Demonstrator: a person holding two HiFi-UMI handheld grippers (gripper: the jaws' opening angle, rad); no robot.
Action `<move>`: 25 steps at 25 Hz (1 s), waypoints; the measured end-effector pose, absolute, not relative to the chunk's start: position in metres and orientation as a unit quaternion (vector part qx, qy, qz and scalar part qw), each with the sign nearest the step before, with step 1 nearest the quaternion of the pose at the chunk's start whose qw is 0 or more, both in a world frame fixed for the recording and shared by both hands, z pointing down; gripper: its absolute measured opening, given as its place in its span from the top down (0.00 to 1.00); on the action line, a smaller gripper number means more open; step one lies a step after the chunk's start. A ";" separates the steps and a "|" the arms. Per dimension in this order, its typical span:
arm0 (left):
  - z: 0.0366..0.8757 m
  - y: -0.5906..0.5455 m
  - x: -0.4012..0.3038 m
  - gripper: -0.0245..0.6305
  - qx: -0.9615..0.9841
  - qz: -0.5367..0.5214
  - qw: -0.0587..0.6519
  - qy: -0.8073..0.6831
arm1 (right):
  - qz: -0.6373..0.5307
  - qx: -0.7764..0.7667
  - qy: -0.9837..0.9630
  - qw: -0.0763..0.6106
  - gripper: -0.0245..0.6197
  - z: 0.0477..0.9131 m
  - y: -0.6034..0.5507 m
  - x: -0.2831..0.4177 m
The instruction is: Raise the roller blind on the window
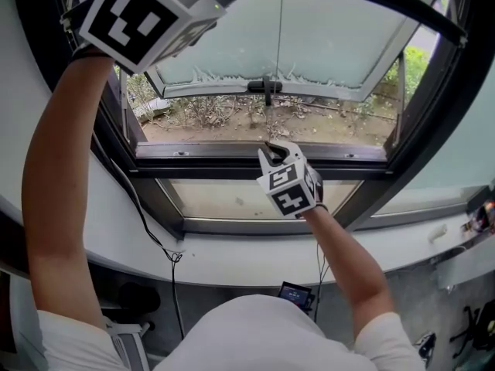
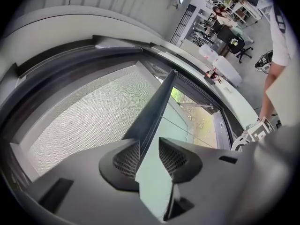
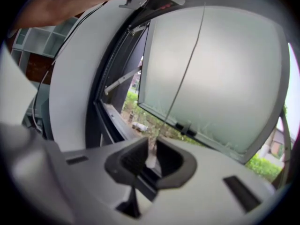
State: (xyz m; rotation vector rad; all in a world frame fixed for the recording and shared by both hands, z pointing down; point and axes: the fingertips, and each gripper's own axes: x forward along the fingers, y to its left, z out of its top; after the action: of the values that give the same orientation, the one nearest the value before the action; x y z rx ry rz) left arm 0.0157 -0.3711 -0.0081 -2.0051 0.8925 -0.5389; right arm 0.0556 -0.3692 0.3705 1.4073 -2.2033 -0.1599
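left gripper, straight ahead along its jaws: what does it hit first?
Likely the dark window frame bar, dead ahead of the left gripper; mesh blind beside it. Depth unclear.

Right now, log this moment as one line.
left gripper open, high at window frame | right gripper shut on cord | sash tilted open
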 end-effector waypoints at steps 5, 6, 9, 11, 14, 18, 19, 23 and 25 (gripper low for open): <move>-0.012 -0.376 0.015 0.75 -0.807 -0.202 0.425 0.356 | -0.074 0.518 -0.812 0.259 0.87 0.368 -0.364 0.056; -0.012 -0.377 0.014 0.75 -0.808 -0.200 0.423 0.357 | -0.080 0.517 -0.810 0.263 0.87 0.368 -0.363 0.056; -0.014 -0.376 0.014 0.75 -0.814 -0.192 0.415 0.359 | -0.105 0.515 -0.805 0.275 0.87 0.366 -0.357 0.056; -0.019 -0.366 0.017 0.75 -0.817 -0.180 0.412 0.360 | -0.116 0.512 -0.805 0.276 0.87 0.364 -0.353 0.056; -0.027 -0.358 0.017 0.75 -0.826 -0.157 0.402 0.363 | -0.118 0.505 -0.808 0.278 0.87 0.360 -0.348 0.055; -0.027 -0.354 0.017 0.75 -0.836 -0.144 0.389 0.358 | -0.122 0.508 -0.803 0.288 0.87 0.360 -0.344 0.059; -0.027 -0.352 0.017 0.75 -0.837 -0.141 0.390 0.357 | -0.122 0.510 -0.801 0.288 0.87 0.361 -0.343 0.061; -0.037 -0.335 0.016 0.75 -0.848 -0.098 0.385 0.351 | -0.118 0.512 -0.801 0.288 0.87 0.360 -0.341 0.063; -0.039 -0.324 0.015 0.75 -0.857 -0.076 0.376 0.345 | -0.121 0.511 -0.800 0.290 0.87 0.360 -0.340 0.063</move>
State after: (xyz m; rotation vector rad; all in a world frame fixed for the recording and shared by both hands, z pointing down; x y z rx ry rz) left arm 0.0151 -0.3240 -0.0394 -2.1926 0.8826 -0.1944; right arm 0.0631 -0.3398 0.3599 1.3635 -2.1334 -0.3222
